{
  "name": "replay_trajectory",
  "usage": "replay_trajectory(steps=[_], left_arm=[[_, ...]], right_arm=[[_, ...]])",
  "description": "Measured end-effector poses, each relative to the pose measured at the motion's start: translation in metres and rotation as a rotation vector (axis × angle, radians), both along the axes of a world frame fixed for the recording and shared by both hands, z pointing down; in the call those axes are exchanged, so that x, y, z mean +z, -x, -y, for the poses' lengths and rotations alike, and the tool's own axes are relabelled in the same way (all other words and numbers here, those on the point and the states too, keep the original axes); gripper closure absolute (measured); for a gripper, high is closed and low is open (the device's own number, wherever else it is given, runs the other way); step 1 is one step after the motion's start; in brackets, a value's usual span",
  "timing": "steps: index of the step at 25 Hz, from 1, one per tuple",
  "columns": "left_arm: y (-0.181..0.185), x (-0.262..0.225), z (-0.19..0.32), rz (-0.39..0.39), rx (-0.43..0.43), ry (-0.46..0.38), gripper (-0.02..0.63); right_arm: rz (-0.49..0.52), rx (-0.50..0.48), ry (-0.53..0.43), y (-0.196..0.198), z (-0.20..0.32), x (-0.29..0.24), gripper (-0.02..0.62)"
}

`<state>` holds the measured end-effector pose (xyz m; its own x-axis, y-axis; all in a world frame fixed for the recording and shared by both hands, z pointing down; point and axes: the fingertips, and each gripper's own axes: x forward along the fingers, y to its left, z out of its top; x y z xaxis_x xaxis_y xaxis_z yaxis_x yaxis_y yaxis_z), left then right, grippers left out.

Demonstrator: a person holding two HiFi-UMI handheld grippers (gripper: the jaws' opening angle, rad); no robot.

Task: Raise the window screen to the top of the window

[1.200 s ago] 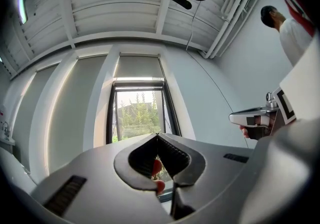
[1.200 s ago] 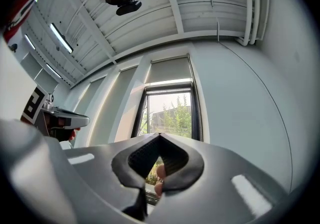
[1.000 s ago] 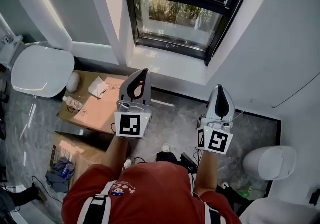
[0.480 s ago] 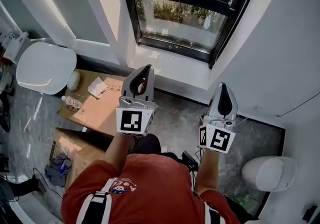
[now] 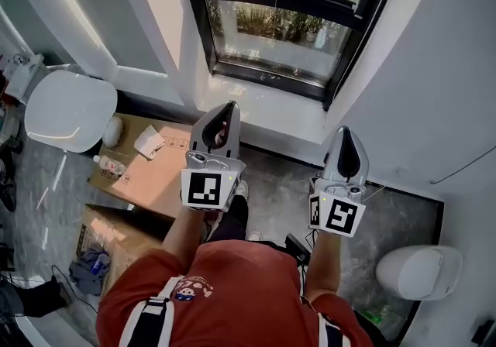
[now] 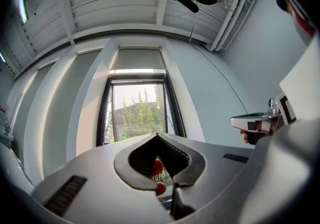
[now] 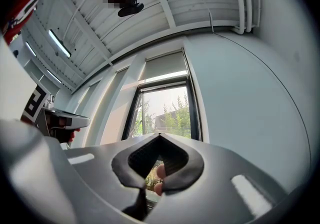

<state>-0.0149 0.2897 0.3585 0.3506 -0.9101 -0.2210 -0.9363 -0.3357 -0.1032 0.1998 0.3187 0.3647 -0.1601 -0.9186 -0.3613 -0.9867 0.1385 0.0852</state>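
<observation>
Cardboard box (image 5: 159,176) bears a bottle (image 5: 110,166); left gripper (image 5: 227,110) and right gripper (image 5: 346,135) closed, empty.

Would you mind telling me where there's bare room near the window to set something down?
The white sill under the black window frame is bare. So is the grey floor between the right gripper and the right wall. The cardboard box is crowded at its left end: tissue, bottle.
</observation>
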Motion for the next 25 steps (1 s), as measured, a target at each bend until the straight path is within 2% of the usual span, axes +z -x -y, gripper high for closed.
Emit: replay_trajectory(steps=[11,25], left_arm=[[0.021,0.009,0.06,-0.025,-0.006,0.006,0.6],[0.065,0.023,0.214,-0.035,0.013,0.055,0.6]], right_arm=[[-0.019,-0.002,-0.007,0.02,0.059,0.001,0.586],[-0.044,0.017,0.036,0.059,0.213,0.006,0.586]])
